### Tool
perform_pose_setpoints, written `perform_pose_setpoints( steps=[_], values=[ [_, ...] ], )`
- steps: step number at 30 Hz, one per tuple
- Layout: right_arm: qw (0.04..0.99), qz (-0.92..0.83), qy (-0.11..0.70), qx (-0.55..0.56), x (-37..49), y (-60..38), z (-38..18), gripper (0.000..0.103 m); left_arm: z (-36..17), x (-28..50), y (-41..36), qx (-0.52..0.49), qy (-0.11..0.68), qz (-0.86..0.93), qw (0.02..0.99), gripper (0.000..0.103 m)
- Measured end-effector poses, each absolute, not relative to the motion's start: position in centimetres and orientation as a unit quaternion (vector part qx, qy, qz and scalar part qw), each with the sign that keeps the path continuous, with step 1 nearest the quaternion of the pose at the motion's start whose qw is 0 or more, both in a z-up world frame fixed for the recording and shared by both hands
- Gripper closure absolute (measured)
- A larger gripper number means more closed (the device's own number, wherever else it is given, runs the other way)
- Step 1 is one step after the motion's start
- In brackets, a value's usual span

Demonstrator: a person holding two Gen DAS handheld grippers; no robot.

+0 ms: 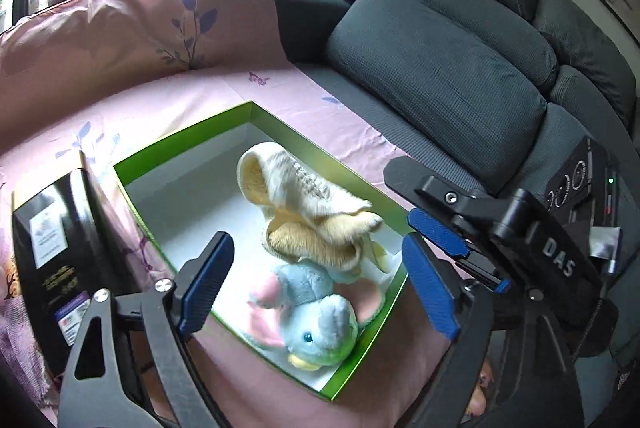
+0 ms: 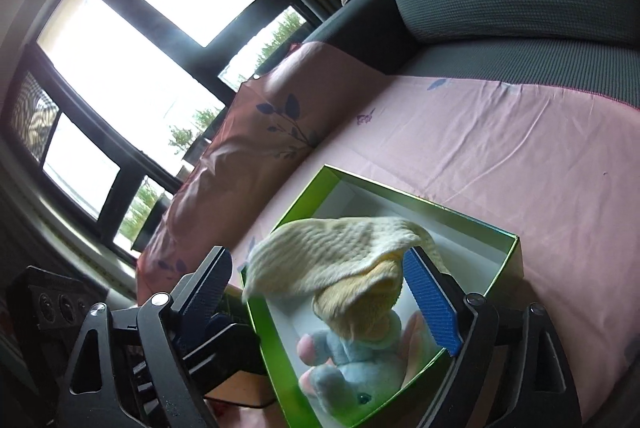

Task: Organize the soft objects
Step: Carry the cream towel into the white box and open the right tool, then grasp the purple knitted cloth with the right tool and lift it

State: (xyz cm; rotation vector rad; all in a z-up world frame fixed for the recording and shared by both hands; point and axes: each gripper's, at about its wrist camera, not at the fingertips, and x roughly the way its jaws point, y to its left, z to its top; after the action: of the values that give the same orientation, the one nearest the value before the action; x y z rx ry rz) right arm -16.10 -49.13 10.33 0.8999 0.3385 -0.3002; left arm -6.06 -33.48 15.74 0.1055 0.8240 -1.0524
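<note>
A green box with a white inside lies on a pink sheet. In it lie a blue and pink plush toy and a cream knitted hat resting partly on the toy. My left gripper is open above the box's near end, holding nothing. The right gripper shows in the left wrist view at the box's right side. In the right wrist view my right gripper is open over the box, with the hat lying loose between its fingers above the toy.
The box's black lid stands propped at its left. A pink pillow lies behind the box. Grey sofa back cushions rise to the right. A window is beyond the pillow.
</note>
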Motion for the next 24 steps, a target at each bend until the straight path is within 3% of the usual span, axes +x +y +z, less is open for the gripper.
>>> perform_pose_setpoints(
  steps=[11,17,24],
  values=[
    [0.895,-0.115,0.147,0.404,-15.9,-46.2,12.7,0.015,17.5,-5.3,-19.6,-0.04,0.342,-0.37,0.863,0.002],
    [0.905,-0.09,0.144,0.389,-15.0,-43.9,14.0,0.015,14.8,-3.9,-10.8,-0.074,0.34,-0.256,0.902,0.002],
    [0.925,-0.011,0.178,0.336,-11.3,-38.5,15.6,0.015,8.4,-2.7,-3.2,-0.113,0.391,-0.157,0.9,0.002]
  ],
)
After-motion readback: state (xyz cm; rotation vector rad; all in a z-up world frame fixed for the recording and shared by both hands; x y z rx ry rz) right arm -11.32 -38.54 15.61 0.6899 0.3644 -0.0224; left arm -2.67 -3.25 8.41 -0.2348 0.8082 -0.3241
